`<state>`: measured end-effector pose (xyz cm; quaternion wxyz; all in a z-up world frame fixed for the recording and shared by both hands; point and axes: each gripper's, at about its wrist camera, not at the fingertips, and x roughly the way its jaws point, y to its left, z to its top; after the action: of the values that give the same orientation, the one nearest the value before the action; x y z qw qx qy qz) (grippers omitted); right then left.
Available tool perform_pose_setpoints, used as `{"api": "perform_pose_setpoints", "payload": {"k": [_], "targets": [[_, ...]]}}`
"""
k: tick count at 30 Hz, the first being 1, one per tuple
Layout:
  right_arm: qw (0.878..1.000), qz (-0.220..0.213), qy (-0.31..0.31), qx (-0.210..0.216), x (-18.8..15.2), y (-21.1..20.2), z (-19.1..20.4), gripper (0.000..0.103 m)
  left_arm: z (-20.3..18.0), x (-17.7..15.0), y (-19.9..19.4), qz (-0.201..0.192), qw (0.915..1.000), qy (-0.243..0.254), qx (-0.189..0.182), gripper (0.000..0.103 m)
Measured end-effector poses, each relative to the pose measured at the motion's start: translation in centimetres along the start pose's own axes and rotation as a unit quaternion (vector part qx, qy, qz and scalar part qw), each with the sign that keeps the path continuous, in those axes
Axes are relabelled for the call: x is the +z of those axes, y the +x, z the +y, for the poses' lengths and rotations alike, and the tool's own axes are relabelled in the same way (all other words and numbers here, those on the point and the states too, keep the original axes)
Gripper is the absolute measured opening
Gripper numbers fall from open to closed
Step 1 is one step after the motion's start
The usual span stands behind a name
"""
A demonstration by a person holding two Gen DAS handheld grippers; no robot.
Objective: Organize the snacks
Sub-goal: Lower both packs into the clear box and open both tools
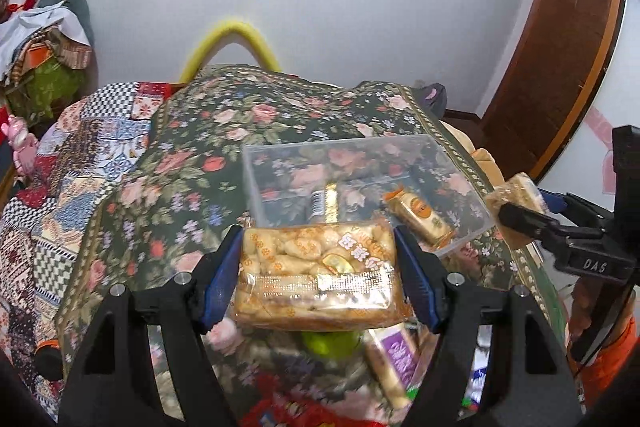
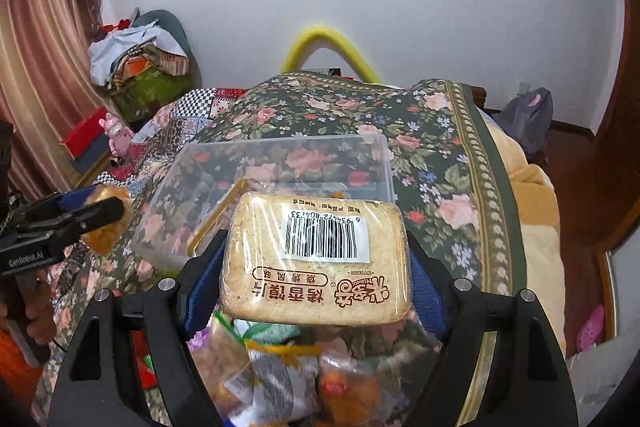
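My left gripper is shut on a clear packet of golden biscuits, held above a pile of loose snacks. My right gripper is shut on a pale toast-slice packet with a barcode label facing up. Just beyond both lies a clear plastic box on the floral cloth, with a gold bar and an orange-wrapped snack inside. The right gripper with its packet shows at the right edge of the left wrist view. In the right wrist view the left gripper shows at the left edge.
A floral cloth covers the bed, with a patchwork quilt at the left. More wrapped snacks lie heaped under the right gripper. A yellow padded rail stands at the bed's far end. A wooden door is at the right.
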<state>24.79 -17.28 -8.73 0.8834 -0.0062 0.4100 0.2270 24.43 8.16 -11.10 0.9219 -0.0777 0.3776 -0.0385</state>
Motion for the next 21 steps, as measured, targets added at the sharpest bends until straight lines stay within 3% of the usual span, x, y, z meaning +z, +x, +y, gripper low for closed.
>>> {"api": "perform_pose_setpoints", "payload": {"k": [10, 14, 21], "targets": [[0.999, 0.033, -0.012, -0.003, 1.2, 4.6, 0.0, 0.079, -2.2, 1.4, 6.0, 0.039, 0.9989, 0.007, -0.025, 0.073], [0.999, 0.049, -0.021, -0.003, 1.3, 5.9, 0.1, 0.079, -2.9, 1.4, 7.9, 0.052, 0.9983, 0.023, -0.017, 0.073], [0.997, 0.074, -0.024, 0.003, 0.5, 7.2, -0.2, 0.080, -2.7, 1.0, 8.7, 0.054, 0.9978, 0.032, -0.021, 0.073]]}}
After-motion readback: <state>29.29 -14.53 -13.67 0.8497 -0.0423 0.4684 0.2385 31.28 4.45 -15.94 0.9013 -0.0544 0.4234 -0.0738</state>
